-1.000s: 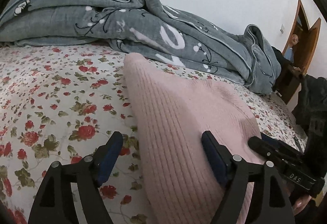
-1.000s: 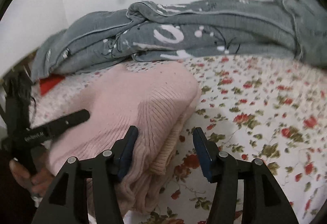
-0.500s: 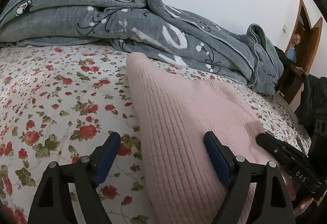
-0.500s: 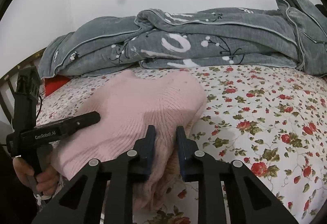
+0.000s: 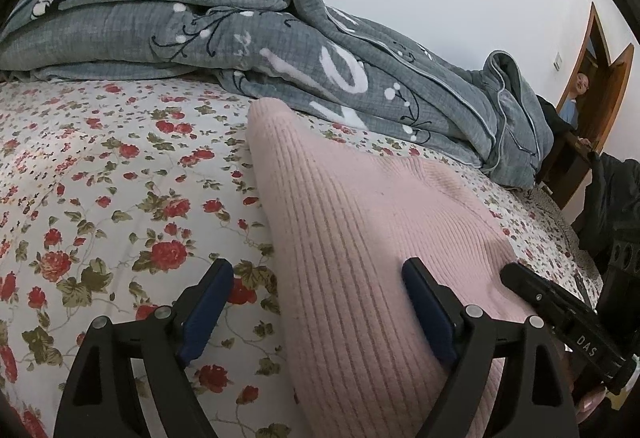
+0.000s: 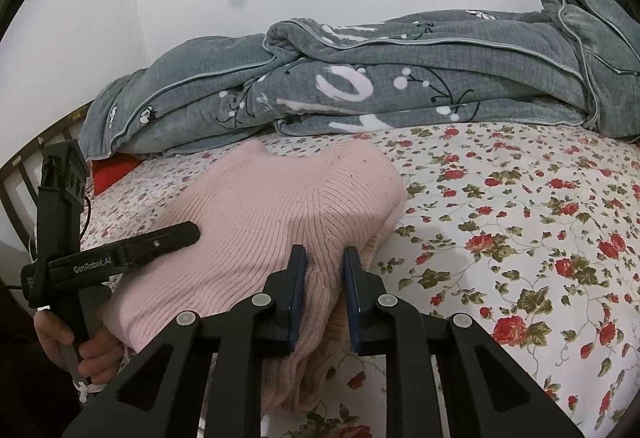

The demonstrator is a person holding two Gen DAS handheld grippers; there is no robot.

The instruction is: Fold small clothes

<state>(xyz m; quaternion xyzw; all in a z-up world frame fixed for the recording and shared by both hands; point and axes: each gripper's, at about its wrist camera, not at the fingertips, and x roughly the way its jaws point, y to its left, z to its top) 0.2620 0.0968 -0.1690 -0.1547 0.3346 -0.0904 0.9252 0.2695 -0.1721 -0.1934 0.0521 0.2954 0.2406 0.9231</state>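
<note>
A folded pink ribbed sweater [image 5: 360, 230] lies on the floral bedsheet [image 5: 100, 178]; it also shows in the right wrist view [image 6: 272, 214]. My left gripper [image 5: 316, 302] is open, its jaws straddling the sweater's near left edge, one finger over the sheet and one over the knit. My right gripper [image 6: 324, 278] is shut on the sweater's near right edge, with pink knit pinched between the blue pads. The left gripper's finger [image 6: 160, 242] shows over the sweater in the right wrist view.
A rumpled grey quilt [image 5: 260, 50] lies along the wall behind the sweater, also in the right wrist view [image 6: 360, 86]. A red item [image 6: 114, 174] and bed rails sit at the left. A wooden door with a person [image 5: 580, 90] stands far right.
My right gripper closed from open onto the sweater's edge and has drawn back a little. My left gripper stayed open and barely moved.
</note>
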